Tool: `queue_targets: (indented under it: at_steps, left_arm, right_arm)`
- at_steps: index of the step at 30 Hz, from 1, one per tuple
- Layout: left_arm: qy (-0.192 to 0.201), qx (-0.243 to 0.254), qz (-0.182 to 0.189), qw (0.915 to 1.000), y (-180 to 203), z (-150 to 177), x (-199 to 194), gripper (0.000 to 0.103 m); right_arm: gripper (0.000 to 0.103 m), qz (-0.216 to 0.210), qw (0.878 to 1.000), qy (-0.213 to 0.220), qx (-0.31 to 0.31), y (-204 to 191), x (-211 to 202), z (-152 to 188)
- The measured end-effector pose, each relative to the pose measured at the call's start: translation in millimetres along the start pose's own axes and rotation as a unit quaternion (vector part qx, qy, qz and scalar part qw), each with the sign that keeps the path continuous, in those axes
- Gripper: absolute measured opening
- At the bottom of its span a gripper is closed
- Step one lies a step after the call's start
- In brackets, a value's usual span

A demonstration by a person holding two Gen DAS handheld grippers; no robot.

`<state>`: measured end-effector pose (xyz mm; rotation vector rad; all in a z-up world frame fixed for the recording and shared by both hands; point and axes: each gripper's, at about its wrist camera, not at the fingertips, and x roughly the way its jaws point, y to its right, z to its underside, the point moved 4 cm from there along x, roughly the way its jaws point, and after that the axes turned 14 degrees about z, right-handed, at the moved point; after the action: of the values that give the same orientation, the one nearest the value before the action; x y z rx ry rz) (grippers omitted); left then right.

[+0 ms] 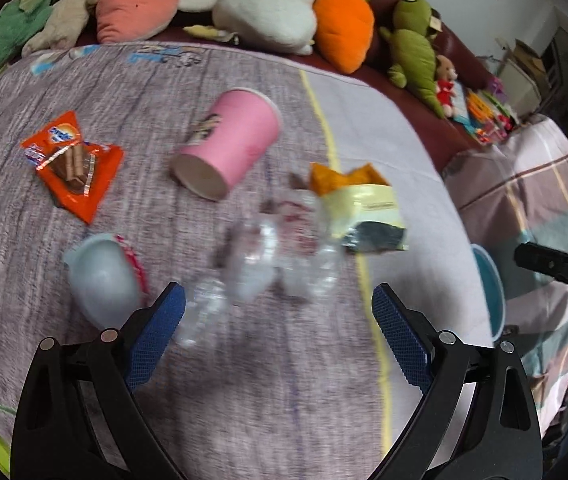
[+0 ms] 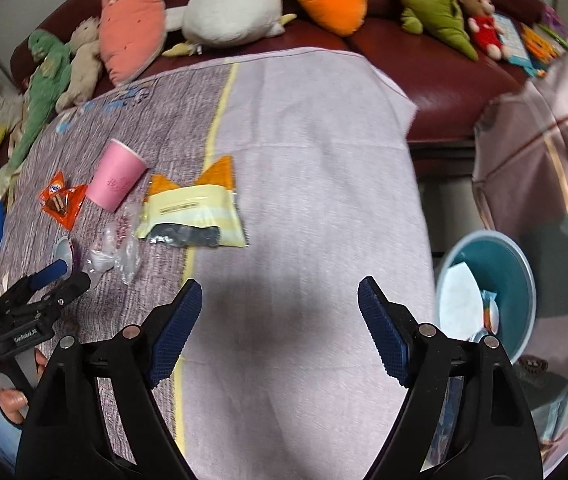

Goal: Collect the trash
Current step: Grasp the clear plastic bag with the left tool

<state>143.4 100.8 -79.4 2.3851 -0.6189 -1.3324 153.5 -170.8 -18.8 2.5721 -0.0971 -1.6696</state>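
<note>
My left gripper is open, hanging just above crumpled clear plastic wrap on the cloth-covered table. Around the wrap lie a tipped pink paper cup, an orange wafer wrapper, a yellow snack bag and a small pale-blue cup. My right gripper is open and empty over bare lilac cloth. A teal bin stands to its right beyond the table edge, with white paper and a wrapper inside. The right wrist view also shows the left gripper by the plastic wrap.
Plush toys line a dark red sofa behind the table, among them an orange carrot and a green dinosaur. A checked blanket lies at the far right. A hand shows at the right edge of the left wrist view.
</note>
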Motion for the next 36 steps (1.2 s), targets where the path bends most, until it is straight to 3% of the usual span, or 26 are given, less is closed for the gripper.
queue_targets:
  at_steps: [11, 23, 25, 26, 27, 36]
  left_arm:
    - [-0.055, 0.065, -0.035, 0.9958, -14.0, -5.0, 36.4, 0.094]
    - [-0.076, 0.073, -0.037, 0.9938, -27.7, -5.4, 62.9, 0.094]
    - [-0.067, 0.079, -0.033, 0.9940, -24.7, -5.7, 61.7, 0.072]
    - [-0.063, 0.083, -0.035, 0.9939, -22.9, -5.9, 59.9, 0.053]
    - [-0.062, 0.080, -0.028, 0.9945, -21.5, -6.0, 58.8, 0.040]
    - [-0.062, 0.055, 0.004, 0.9965, -20.4, -5.4, 59.5, 0.035]
  right_arm:
    - [0.077, -0.009, 0.999, -0.023, -0.022, -39.8, 31.6, -24.5]
    - [0.077, -0.015, 0.999, -0.046, -0.022, -51.3, 62.1, -34.1]
    - [0.077, -0.016, 0.999, -0.047, -0.022, -53.5, 64.9, -36.8]
    - [0.077, -0.018, 0.998, -0.048, -0.021, -54.9, 66.8, -38.8]
    - [0.077, -0.019, 0.998, -0.047, -0.021, -56.1, 67.9, -39.9]
    - [0.077, -0.042, 0.998, -0.050, -0.023, -74.3, 86.8, -60.2]
